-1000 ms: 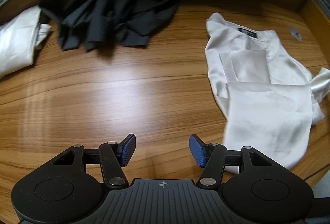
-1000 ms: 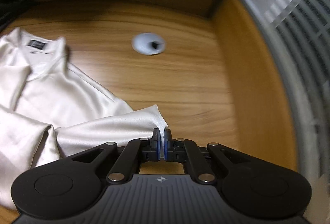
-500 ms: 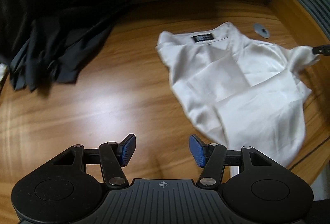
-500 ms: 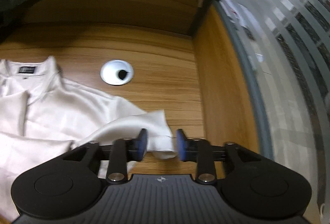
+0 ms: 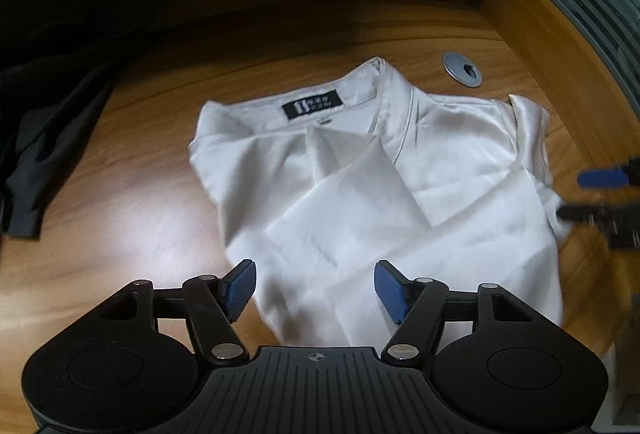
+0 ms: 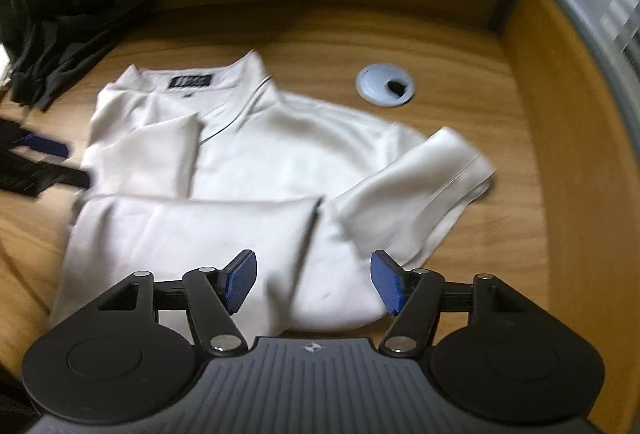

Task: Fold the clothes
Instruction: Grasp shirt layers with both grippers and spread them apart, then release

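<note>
We see a wooden table point(image 5: 132, 194) carrying everything, and the white shirt point(image 5: 400, 194) serves as our landmark. The shirt lies spread on the tabletop, partly folded, collar toward the far side with a dark label point(image 5: 311, 107) inside the neck. One sleeve is folded across its chest, and in the right wrist view the other sleeve point(image 6: 416, 190) lies bent at the shirt's right side. A heap of dark clothing point(image 5: 60, 82) sits beyond and left of the shirt, apart from it. A round grey cable grommet point(image 6: 385, 85) is set in the wood just past the shirt's right shoulder. Our left gripper point(image 5: 315, 290) hovers over the shirt's near left edge, jaws spread wide and holding nothing. Our right gripper point(image 6: 312, 282) hangs over the shirt's near hem, jaws likewise apart and empty.
</note>
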Available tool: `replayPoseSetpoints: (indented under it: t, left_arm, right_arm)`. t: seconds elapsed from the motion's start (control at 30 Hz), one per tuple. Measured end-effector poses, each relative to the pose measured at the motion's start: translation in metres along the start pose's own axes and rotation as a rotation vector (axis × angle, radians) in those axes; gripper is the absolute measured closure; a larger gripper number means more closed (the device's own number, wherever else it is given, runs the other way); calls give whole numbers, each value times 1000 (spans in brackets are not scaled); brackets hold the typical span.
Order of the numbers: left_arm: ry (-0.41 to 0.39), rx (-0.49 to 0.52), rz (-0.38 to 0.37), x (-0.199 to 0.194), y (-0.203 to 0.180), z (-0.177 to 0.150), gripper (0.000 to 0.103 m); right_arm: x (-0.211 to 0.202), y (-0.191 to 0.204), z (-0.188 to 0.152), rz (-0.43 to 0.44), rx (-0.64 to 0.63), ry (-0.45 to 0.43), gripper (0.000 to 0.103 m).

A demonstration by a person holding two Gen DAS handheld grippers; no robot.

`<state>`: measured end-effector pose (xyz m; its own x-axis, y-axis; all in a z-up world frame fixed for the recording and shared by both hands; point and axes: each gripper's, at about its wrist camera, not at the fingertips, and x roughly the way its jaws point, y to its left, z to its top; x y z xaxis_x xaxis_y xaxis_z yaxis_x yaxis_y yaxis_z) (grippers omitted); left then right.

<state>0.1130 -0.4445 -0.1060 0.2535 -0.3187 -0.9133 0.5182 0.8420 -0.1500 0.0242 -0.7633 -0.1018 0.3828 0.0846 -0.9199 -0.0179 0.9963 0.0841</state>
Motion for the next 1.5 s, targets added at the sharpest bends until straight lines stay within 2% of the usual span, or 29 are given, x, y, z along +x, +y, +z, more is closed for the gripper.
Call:
replayPoseSetpoints:
  t: [0.07,0.17,0.3,0.47,0.57,0.6,0.67,0.7,0.73,0.77,0.8,0.87,0.9,1.2,1.33,1.5]
  left_arm:
    - [-5,22,-5,7,-3,7,35]
    - [-9,86,-4,18,-10,15,34]
    - [9,145,-11,33,-17,21,34]
    - [32,158,-25,48,-22,26,34]
    - [34,145,-30,54,-23,28,34]
    - [32,139,-30,56,-23,29,34]
    - [25,148,-31,59,-25,32,34]
    - [21,159,-23,59,-26,32,36]
    - [16,170,-11,58,-28,32,46]
    - [11,181,2,58,-29,32,53]
    - [5,193,14,58,-31,32,65]
    - [4,196,0,54,-29,33,90]
    - [5,196,-11,52,-28,33,99]
    - [-5,141,-47,8,8,35,100]
    - [4,107,-58,-19,40,34,100]
    - [43,68,-67,-47,89,16,100]
  right_arm:
    - [-4,6,-12,14,11,9,32]
    - [-6,11,-31,35,49,21,23]
    - [-2,16,-55,68,111,46,23]
    - [2,21,-75,92,167,57,23]
    - [5,23,-80,103,213,54,31]
    - [6,23,-81,104,233,53,37]
    - [6,23,-84,109,272,42,55]
    - [4,25,-86,106,286,34,74]
    - [3,26,-88,102,300,26,88]
    - [1,27,-90,98,313,17,93]
    - [-3,28,-92,96,323,4,100]
    - [-13,30,-96,80,345,-21,101]
    - [-20,31,-98,68,357,-33,101]
    - [-81,42,-119,-62,447,-115,101]
    - [-94,41,-140,-127,497,-94,101]
    - [-108,38,-169,-205,564,-57,101]
